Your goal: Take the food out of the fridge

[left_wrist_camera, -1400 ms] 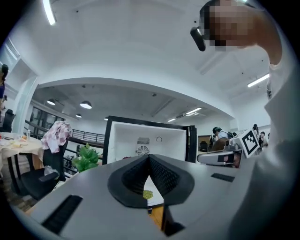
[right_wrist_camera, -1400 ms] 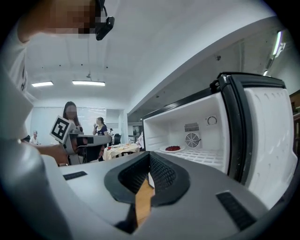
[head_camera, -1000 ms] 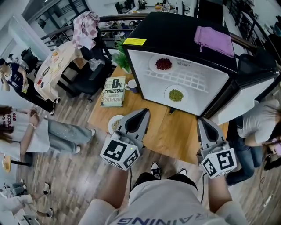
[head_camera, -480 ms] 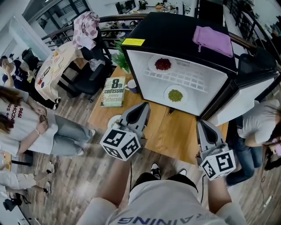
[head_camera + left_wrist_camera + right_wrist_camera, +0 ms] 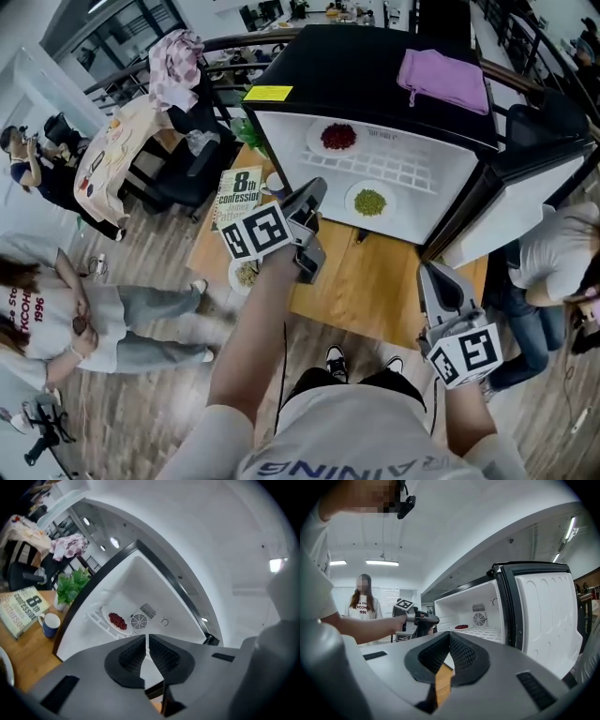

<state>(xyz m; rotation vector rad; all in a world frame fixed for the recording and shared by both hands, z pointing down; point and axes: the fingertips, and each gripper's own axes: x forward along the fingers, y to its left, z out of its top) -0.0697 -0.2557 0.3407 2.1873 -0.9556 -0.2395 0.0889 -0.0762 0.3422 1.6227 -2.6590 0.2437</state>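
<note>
the ribbed, dark left gripper (image 5: 318, 189) and right gripper (image 5: 432, 272) were clenched, empty. in the boxy black fridge (image 5: 375, 75), red beans (image 5: 338, 137) and green beans (image 5: 369, 201) lay on round white plates (image 5: 314, 141).

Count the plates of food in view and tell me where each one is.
3. A red-food plate on the fridge rack, a green-food plate below it, and a third plate on the table, partly hidden by the left arm.
</note>
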